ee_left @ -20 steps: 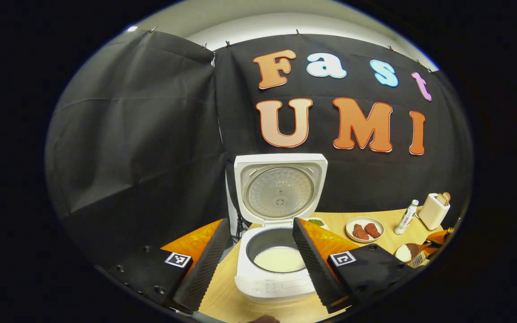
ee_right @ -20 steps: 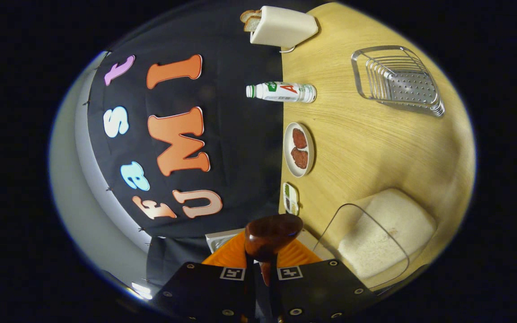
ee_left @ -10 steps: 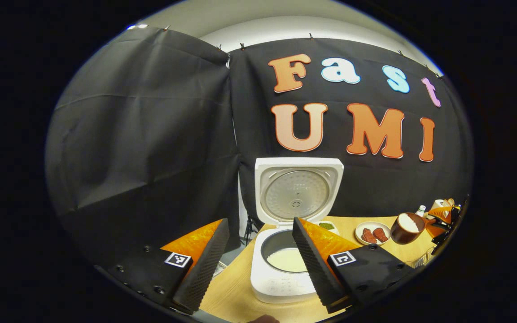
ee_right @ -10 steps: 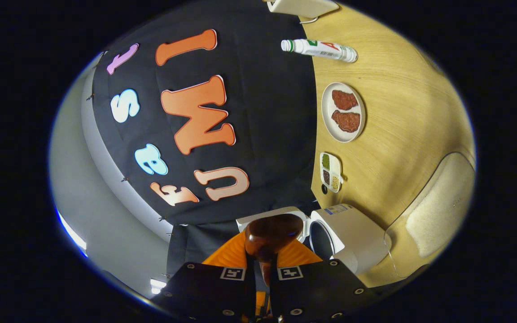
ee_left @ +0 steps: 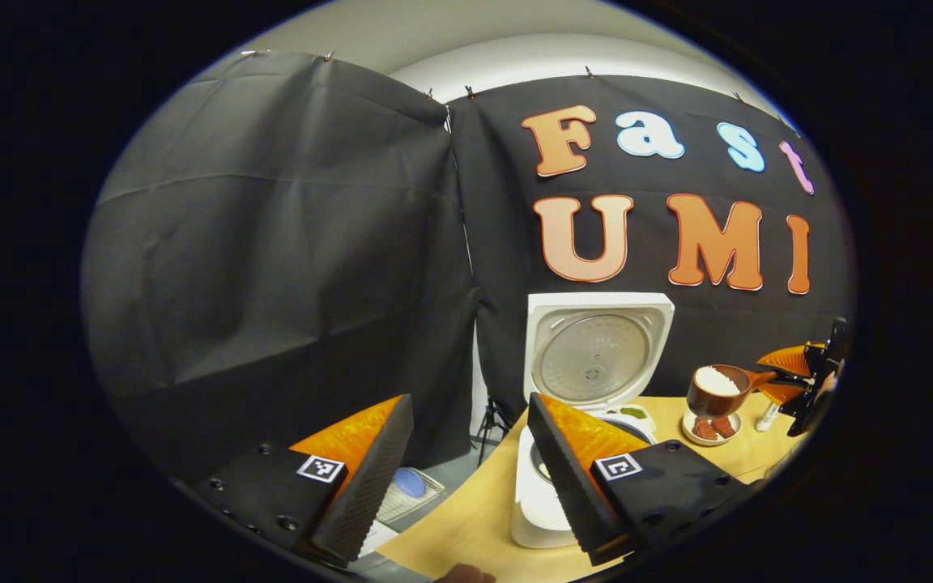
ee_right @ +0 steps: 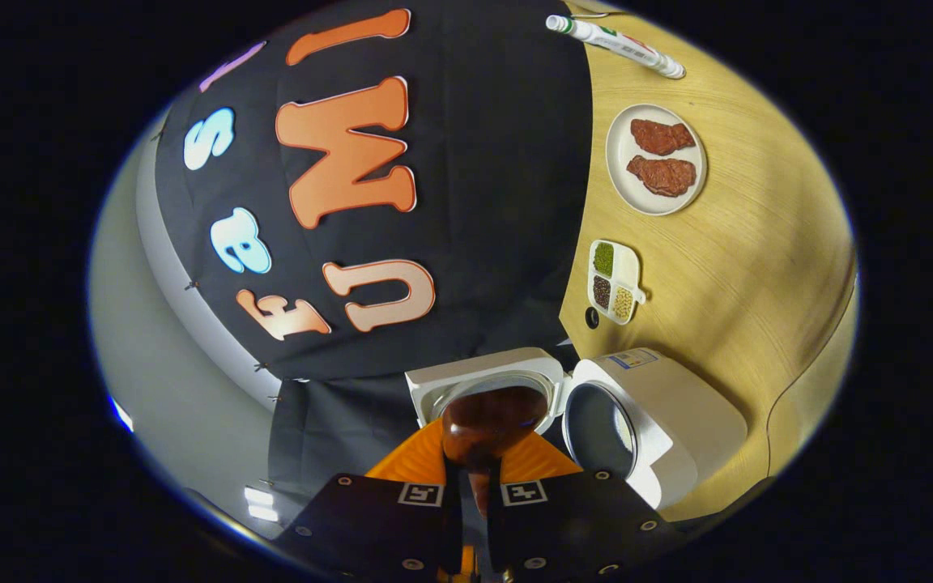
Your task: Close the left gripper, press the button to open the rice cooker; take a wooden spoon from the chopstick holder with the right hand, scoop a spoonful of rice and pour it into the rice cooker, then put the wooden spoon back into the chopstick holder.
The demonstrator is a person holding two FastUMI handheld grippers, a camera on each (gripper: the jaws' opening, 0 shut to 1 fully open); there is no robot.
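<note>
Left gripper (ee_left: pixel 466 478) gapes wide, holding nothing; right gripper (ee_right: pixel 473 486) clamps the wooden spoon (ee_left: pixel 716 389) — heaped with rice, at 3 o'clock of the open rice cooker (ee_left: pixel 596 356) on the desk (ee_left: pixel 466 518).

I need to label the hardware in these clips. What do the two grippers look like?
The left gripper has two wedge-shaped fingers with ribbed inner pads, each on a black block carrying a small square black-and-white marker and screw heads. The right gripper has the same black blocks, screws and a marker on each side. In the left gripper view, the right gripper's far-off body looks black.
</note>
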